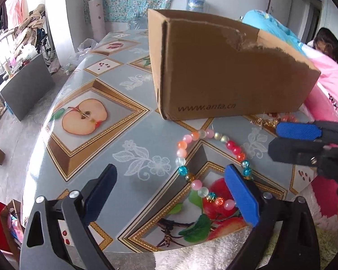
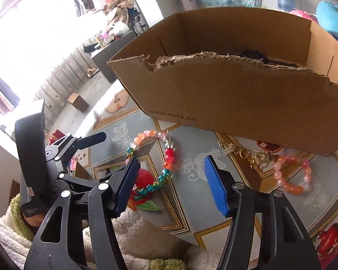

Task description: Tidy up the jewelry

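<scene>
The left tongs (image 1: 169, 193) hang low over the near edge of the table (image 1: 101, 148), spread wide and pinching nothing. The bracelet (image 1: 187, 144) of mixed beads lies flat on the cloth just ahead of them and to their right; its near arc passes right by the right pad (image 1: 242, 196), and whether it touches cannot be told. The loop stretches away from the tongs toward the box (image 1: 225, 78).

The right tongs (image 2: 169, 184) stand about half spread, empty, with the same bracelet ahead and left of their gap, its right arc close to the left pad (image 2: 127, 185). Beyond to their right lie a gold chain (image 2: 247, 155) and a pink bracelet (image 2: 293, 175), close against the box. Either hand seems close enough to take the mixed-bead loop; the pink one is likelier the right's.
</scene>
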`<action>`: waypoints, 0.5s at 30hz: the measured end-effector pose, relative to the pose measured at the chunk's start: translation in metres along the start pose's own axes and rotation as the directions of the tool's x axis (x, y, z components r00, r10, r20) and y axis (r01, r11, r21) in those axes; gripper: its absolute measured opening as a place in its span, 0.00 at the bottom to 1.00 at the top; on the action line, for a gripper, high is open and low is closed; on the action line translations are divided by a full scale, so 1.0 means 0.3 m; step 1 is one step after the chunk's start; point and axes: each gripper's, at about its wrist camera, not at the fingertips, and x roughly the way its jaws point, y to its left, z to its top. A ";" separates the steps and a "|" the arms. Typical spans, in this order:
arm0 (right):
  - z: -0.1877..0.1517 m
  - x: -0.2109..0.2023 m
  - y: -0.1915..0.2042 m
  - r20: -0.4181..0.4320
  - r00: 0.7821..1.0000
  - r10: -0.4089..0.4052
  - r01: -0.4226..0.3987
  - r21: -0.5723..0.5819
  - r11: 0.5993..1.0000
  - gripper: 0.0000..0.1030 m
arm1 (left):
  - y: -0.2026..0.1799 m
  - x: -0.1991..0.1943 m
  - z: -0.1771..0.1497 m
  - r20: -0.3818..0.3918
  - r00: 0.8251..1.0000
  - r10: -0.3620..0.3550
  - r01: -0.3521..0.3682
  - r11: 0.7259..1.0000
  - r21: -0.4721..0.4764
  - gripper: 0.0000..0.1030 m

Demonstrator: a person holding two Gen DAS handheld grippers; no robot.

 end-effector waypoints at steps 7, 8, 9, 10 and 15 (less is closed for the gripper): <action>0.021 0.067 0.017 -0.060 0.998 -0.001 0.000 -0.012 1.000 0.37 | 0.021 -0.006 0.022 0.006 0.997 -0.077 0.077 0.997 -0.005 0.51; 0.022 0.074 0.019 -0.066 0.998 -0.007 0.006 -0.015 1.000 0.35 | 0.017 -0.005 0.024 0.002 0.997 -0.083 0.083 0.997 0.008 0.47; 0.026 0.078 0.022 -0.071 0.997 -0.011 0.010 -0.017 1.000 0.35 | 0.006 -0.001 0.023 -0.003 0.996 -0.088 0.088 0.996 0.016 0.45; 0.027 0.081 0.025 -0.075 0.997 -0.016 0.015 -0.020 1.000 0.33 | -0.002 0.008 0.021 -0.011 0.996 -0.093 0.093 0.996 0.018 0.40; 0.029 0.103 0.040 -0.091 0.995 -0.038 0.035 -0.036 0.999 0.27 | -0.014 0.041 0.034 -0.023 0.995 -0.096 0.097 0.995 0.023 0.29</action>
